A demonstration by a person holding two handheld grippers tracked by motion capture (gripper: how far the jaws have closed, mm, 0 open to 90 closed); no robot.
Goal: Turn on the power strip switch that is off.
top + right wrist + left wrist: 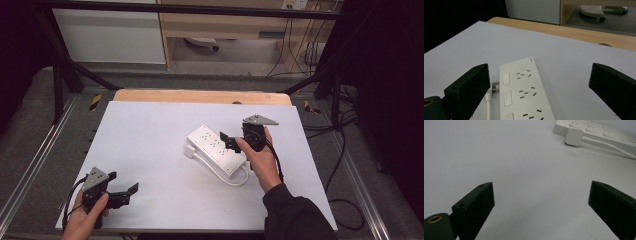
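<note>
A white power strip (216,150) lies at an angle on the white table top (150,130), right of its middle. Its white plug (189,151) rests against its left side, and its white cable (235,180) loops round the near end. My right gripper (227,141) hangs open just over the strip's right part, jaws pointing left. In the right gripper view the strip (524,92) lies below the wide jaws of this gripper (541,92), untouched by them, with the plug's prongs (495,87) beside it. My left gripper (122,182) rests open at the near left corner; its own view shows its empty jaws (541,205) aimed at the plug (573,137).
A wooden table edge (200,96) runs behind the white top. Black frame bars (65,70) stand at the back corners. Loose cables (345,200) lie on the floor to the right. A chair base (596,10) and cabinets are beyond the table.
</note>
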